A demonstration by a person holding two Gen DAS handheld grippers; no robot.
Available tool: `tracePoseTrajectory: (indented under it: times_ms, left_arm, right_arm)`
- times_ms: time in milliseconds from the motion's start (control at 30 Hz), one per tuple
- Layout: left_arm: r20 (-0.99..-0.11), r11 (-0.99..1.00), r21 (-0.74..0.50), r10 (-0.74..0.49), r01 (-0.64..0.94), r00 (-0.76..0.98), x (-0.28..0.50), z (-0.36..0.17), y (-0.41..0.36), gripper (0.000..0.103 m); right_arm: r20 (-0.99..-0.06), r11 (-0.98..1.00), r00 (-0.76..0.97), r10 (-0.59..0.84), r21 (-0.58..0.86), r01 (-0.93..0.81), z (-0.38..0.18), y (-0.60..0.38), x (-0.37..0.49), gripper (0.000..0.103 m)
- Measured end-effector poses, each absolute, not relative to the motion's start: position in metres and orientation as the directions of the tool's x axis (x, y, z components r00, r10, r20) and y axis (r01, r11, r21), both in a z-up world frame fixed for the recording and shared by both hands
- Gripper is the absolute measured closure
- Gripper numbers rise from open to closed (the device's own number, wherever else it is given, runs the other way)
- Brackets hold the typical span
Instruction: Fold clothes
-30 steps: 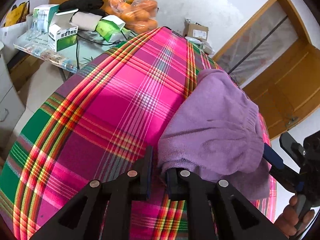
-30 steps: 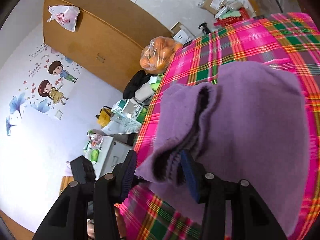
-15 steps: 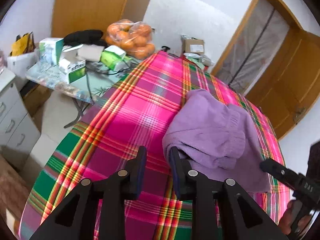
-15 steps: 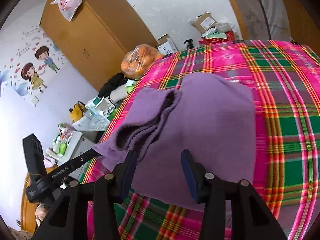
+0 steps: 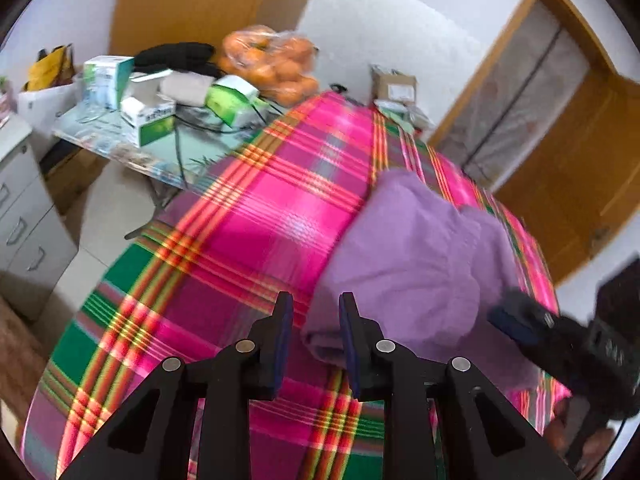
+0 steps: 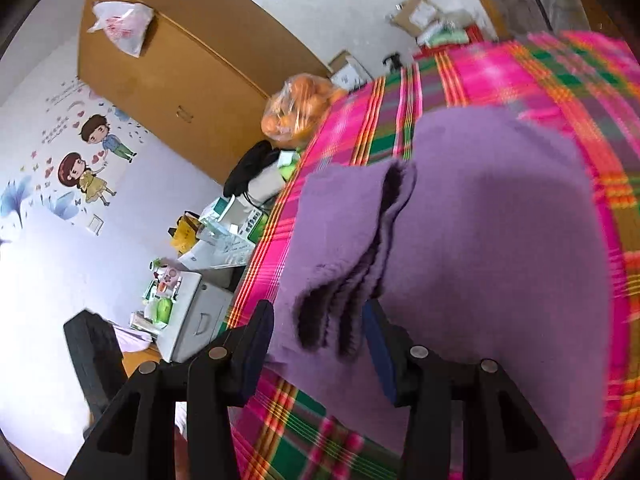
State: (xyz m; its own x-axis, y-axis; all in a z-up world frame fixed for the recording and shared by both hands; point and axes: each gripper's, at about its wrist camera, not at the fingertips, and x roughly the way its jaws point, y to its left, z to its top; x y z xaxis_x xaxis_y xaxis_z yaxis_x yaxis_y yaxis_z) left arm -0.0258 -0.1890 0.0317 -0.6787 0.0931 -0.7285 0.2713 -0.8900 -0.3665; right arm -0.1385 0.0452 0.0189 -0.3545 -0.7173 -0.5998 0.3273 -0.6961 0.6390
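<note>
Since a second ago both grippers let go and drew back: my left gripper [image 5: 312, 328] stood parted, empty, garment edge at its 1 o'clock. Right gripper [image 6: 318, 334] hung released over stacked layers. Purple garment [image 5: 412, 256] lay folded on the plaid bench [image 5: 256, 216]; fold likely finished.

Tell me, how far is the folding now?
Done: the purple garment lies folded in layers on the plaid cloth. In hand: nothing; the left claw and right claw are both open at its near edge, with stacked edges showing. Left: perhaps one more fold or a tidy-up; I cannot tell.
</note>
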Motion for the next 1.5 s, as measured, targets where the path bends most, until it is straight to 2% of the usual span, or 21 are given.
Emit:
tracePoseTrajectory:
  times_ms: [267,533,733,1000,1333,1500]
  left_arm:
    - [-0.747,-0.879,-0.375,0.099,0.293,-0.658,-0.025,0.022,-0.197,0.079]
    - [-0.747,-0.870,-0.383,0.094,0.310,-0.658,-0.021,0.022,-0.206,0.079]
    - [-0.725,-0.875,-0.395,0.109,0.281,-0.680,-0.016,0.026,-0.200,0.079]
    - [-0.678,-0.879,-0.448,0.214,0.164,-0.703,-0.016,0.033,-0.179,0.079]
    - [-0.686,-0.889,-0.451,0.289,0.078,-0.667,-0.027,0.032,-0.150,0.079]
    - [-0.691,-0.902,-0.432,0.315,0.022,-0.651,-0.033,0.036,-0.130,0.079]
  right_arm:
    - [-0.609,-0.700,-0.348,-0.713,0.651,0.294,0.009,0.015,-0.159,0.056]
    - [-0.512,-0.605,-0.328,-0.793,0.720,0.339,0.019,-0.009,-0.166,0.056]
    - [-0.452,-0.533,-0.288,-0.844,0.762,0.368,0.026,-0.031,-0.168,0.056]
    - [-0.435,-0.481,-0.207,-0.876,0.762,0.433,0.035,-0.059,-0.160,0.056]
    - [-0.453,-0.550,-0.316,-0.834,0.739,0.391,0.048,0.020,-0.144,0.056]
    - [-0.504,-0.654,-0.441,-0.742,0.690,0.311,0.045,0.088,-0.132,0.056]
